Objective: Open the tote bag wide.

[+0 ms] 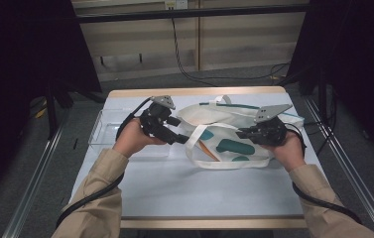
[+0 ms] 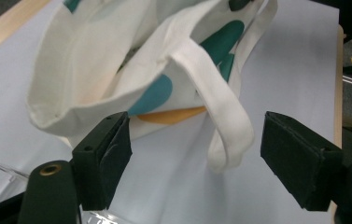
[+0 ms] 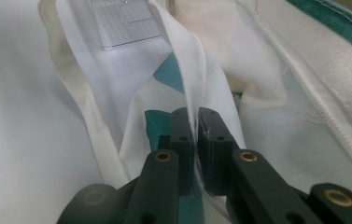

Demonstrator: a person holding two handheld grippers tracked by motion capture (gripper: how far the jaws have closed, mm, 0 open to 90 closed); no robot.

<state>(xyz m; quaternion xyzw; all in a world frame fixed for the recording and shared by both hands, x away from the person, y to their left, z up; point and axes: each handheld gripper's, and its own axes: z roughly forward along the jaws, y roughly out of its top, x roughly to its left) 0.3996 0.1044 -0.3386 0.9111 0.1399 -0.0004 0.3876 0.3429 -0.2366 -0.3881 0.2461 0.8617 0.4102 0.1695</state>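
The right gripper is clamped on a fold of the tote bag's rim fabric, its jaws pinched nearly together with the cloth running up between them. That thin fold is the whole hold on that side; if the fabric slides through the pads, the near wall would likely drop and the mouth would collapse.

The left gripper stands wide with nothing pressed between its pads. Just ahead of it, between the jaw lines but free of both, hangs the white handle loop; the bag's open rim sags just above and beyond its left jaw. Closing here could catch the loop instead of the rim, and a pull on the loop would probably drag the bag across the desk rather than spread the mouth.

Farther off, past the left gripper's near side, a clear plastic tray sits beside the bag; a sideways tug might push the cloth against it. Beyond the right gripper, the bag's far wall with its teal edging lies slack.
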